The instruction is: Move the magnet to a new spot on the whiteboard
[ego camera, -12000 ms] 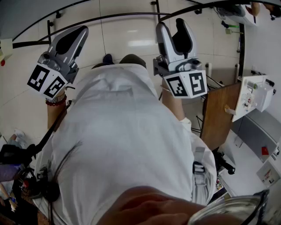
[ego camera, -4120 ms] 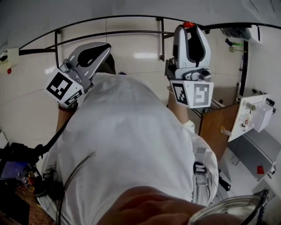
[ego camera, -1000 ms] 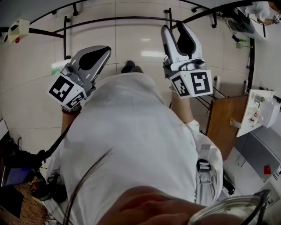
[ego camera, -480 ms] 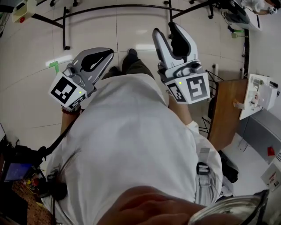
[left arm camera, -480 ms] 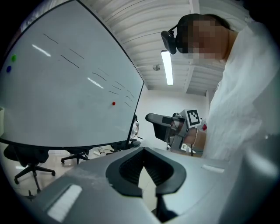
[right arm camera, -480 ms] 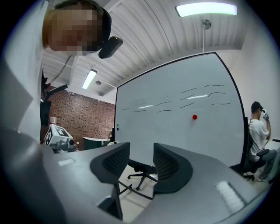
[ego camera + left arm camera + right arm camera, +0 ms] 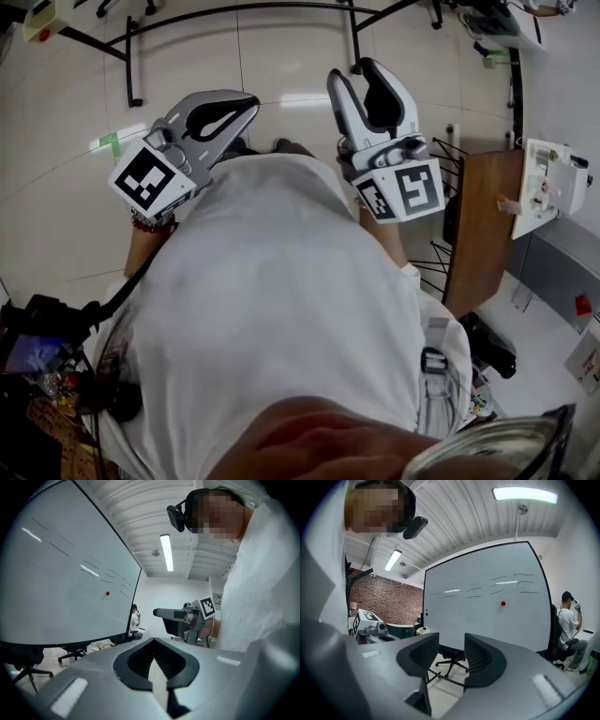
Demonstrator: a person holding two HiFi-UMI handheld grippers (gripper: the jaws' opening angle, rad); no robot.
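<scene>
Presently the red magnet [image 7: 503, 603] sits on the whiteboard [image 7: 487, 620], right of centre and well apart from both grippers. Left gripper [image 7: 154, 644]: jaws pressed together, empty. Right gripper [image 7: 451, 643]: jaws parted, gripping nothing, and facing the board.

Open air runs from the right tool [image 7: 451, 645] to the far whiteboard [image 7: 478, 620], and the board's face around the red magnet [image 7: 503, 603] lies open. An office chair [image 7: 449, 654] stands below the board's lower edge, left of the magnet. A seated person [image 7: 569, 620] crowds the board's right side.
</scene>
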